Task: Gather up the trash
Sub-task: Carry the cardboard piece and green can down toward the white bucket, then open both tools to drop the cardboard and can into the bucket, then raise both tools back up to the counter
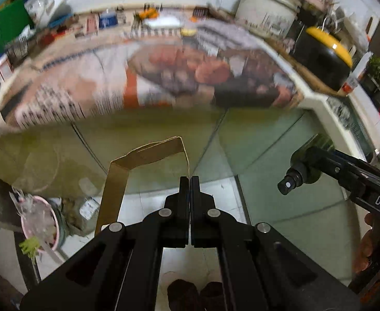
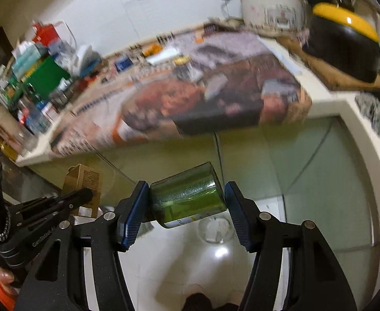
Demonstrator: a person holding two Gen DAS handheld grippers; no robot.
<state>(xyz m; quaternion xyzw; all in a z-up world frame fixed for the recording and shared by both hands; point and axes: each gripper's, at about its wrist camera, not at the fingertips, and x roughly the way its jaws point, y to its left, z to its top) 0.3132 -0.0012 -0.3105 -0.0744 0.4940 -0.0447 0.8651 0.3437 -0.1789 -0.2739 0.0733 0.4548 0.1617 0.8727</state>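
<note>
In the left wrist view my left gripper (image 1: 190, 181) is shut on the thin edge of a flattened brown cardboard box (image 1: 138, 160), which hangs out in front of the fingers and to their left. In the right wrist view my right gripper (image 2: 187, 202) is shut on a green glass bottle (image 2: 187, 194). The bottle lies sideways between the blue pads (image 2: 135, 212), base pointing away. The left gripper (image 2: 86, 194) with the cardboard box (image 2: 83, 178) also shows at the left of that view. The right gripper (image 1: 291, 181) shows at the right of the left wrist view. Both hang over the tiled floor.
Ahead stands a counter covered with newspaper (image 2: 190, 98), with glass cabinet doors (image 1: 267, 142) below. A rice cooker (image 2: 270, 7) and a black-and-yellow pot (image 2: 343, 49) stand at its right. A pink bin with a plastic bag (image 1: 39, 223) is on the floor at left. A clear jar (image 2: 215, 228) is below.
</note>
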